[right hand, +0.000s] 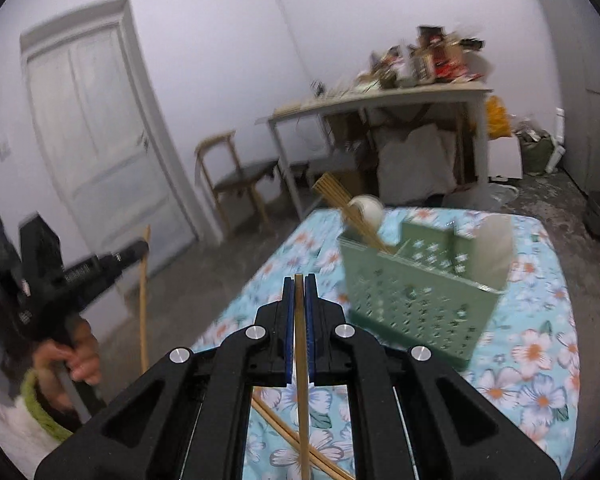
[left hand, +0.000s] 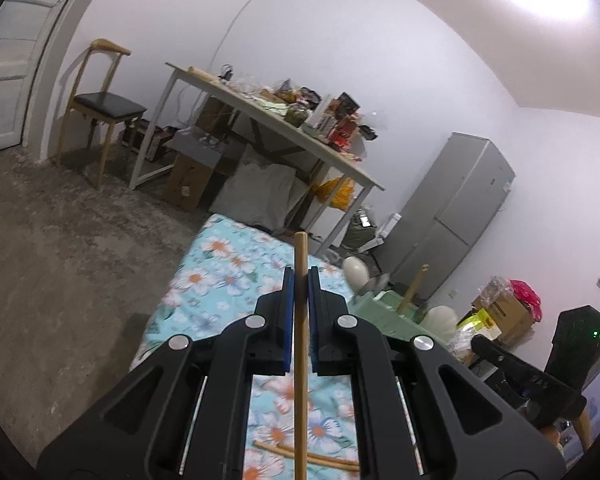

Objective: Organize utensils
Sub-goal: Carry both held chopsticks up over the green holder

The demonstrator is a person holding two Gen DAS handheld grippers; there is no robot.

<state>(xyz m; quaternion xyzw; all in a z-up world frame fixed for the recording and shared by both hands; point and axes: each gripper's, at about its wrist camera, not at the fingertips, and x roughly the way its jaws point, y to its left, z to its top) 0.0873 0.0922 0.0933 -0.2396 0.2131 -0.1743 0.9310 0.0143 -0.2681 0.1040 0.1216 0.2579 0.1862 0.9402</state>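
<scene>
My left gripper (left hand: 300,280) is shut on a wooden chopstick (left hand: 300,344) that sticks up past the fingertips, held above the floral tablecloth (left hand: 220,276). My right gripper (right hand: 299,286) is shut on another wooden chopstick (right hand: 301,380), also above the cloth. A green perforated utensil basket (right hand: 416,300) stands ahead of the right gripper, with a bundle of chopsticks (right hand: 340,204) leaning out of its far left compartment. It also shows at the right of the left wrist view (left hand: 384,304). Loose chopsticks (right hand: 284,432) lie on the cloth under the right gripper.
A white spoon (right hand: 368,208) stands behind the basket. A loose chopstick (left hand: 308,456) lies on the cloth below the left gripper. The left gripper and hand (right hand: 80,276) show at the left of the right wrist view. A cluttered table (left hand: 276,120), chair (left hand: 100,108) and fridge (left hand: 456,216) stand beyond.
</scene>
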